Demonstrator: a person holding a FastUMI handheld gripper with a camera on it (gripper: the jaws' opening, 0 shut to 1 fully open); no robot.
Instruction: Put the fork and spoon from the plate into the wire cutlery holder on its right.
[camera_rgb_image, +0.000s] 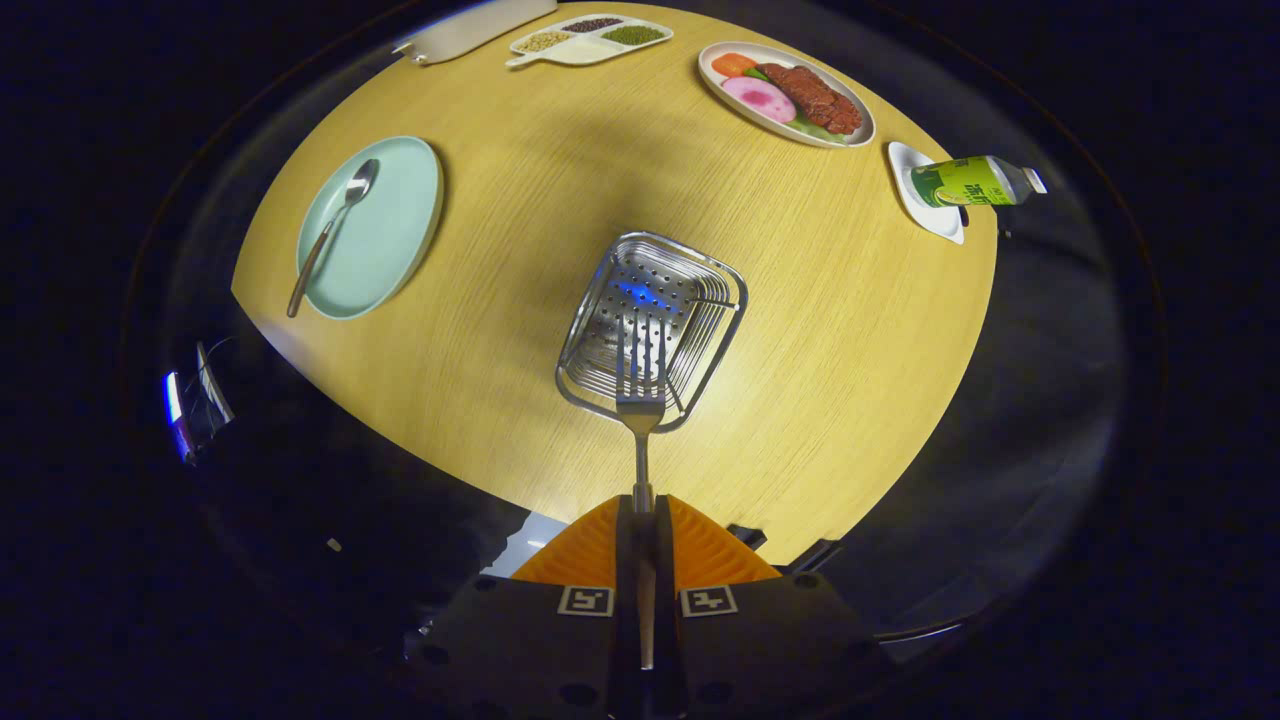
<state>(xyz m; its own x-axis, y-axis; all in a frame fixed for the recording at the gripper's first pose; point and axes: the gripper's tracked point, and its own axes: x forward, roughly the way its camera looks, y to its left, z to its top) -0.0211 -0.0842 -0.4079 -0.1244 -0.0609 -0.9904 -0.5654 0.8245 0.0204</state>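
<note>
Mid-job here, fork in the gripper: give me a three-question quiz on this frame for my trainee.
1. True or false: the spoon lies on the pale green plate.
2. The fork is: A) clamped between the gripper fingers, tines over the wire cutlery holder; B) lying on the table; C) resting inside the holder.
3. Fill in: the green bottle lies on a small white ____.

Key: 1 true; 2 A; 3 dish.
</note>
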